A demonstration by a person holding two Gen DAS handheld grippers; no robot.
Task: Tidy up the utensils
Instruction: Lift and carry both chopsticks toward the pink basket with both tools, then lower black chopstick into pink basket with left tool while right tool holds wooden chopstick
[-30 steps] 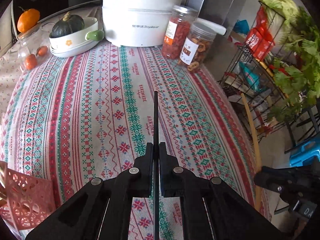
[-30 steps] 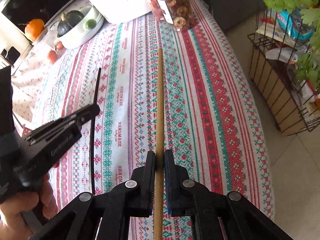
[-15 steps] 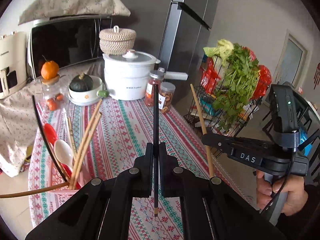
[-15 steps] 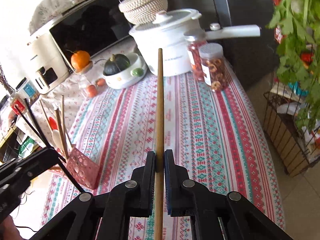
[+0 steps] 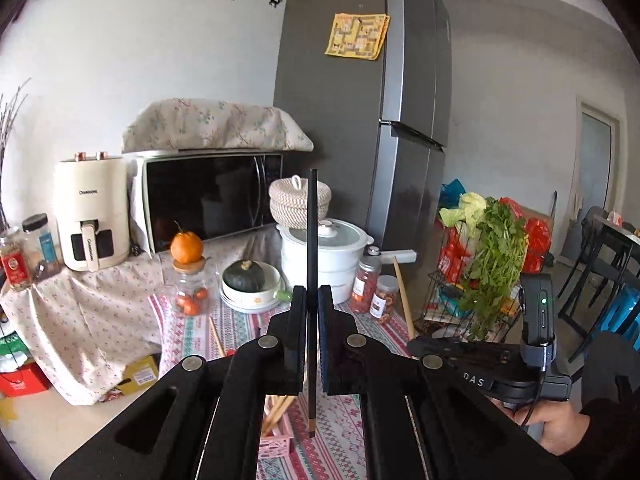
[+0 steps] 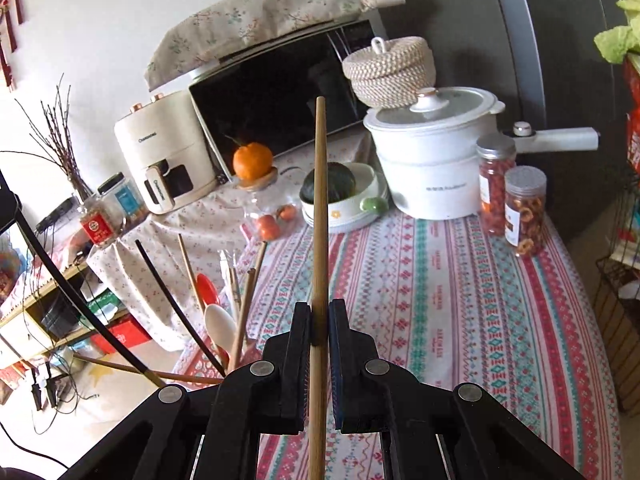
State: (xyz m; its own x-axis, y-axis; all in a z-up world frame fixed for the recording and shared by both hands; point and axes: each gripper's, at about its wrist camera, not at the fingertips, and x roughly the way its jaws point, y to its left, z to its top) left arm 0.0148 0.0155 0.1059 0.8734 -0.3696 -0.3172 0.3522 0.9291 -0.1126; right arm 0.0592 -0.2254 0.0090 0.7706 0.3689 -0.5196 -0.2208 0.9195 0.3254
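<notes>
My left gripper [image 5: 312, 300] is shut on a black chopstick [image 5: 311, 232] held upright; its lower tip hangs just right of the pink utensil basket [image 5: 276, 440], which holds wooden chopsticks. My right gripper [image 6: 319, 316] is shut on a wooden chopstick [image 6: 320, 200], also upright, above the patterned tablecloth [image 6: 440, 280]. In the right wrist view the basket's contents show at lower left: a white spoon [image 6: 220, 324], a red spoon [image 6: 208, 286], wooden chopsticks [image 6: 246, 308] and a black chopstick [image 6: 176, 308]. The right gripper also shows in the left wrist view [image 5: 480, 356].
At the table's far end stand a white pot [image 6: 436, 160], two snack jars [image 6: 524, 208], a bowl with a green squash [image 6: 340, 196] and a jar topped by an orange [image 6: 252, 160]. Microwave [image 6: 276, 96] and air fryer [image 6: 164, 152] behind. A wire vegetable rack [image 5: 480, 272] stands right.
Both grippers have tilted upward from looking down at the table to looking level across the kitchen, each still holding its chopstick. The left gripper has moved over the basket.
</notes>
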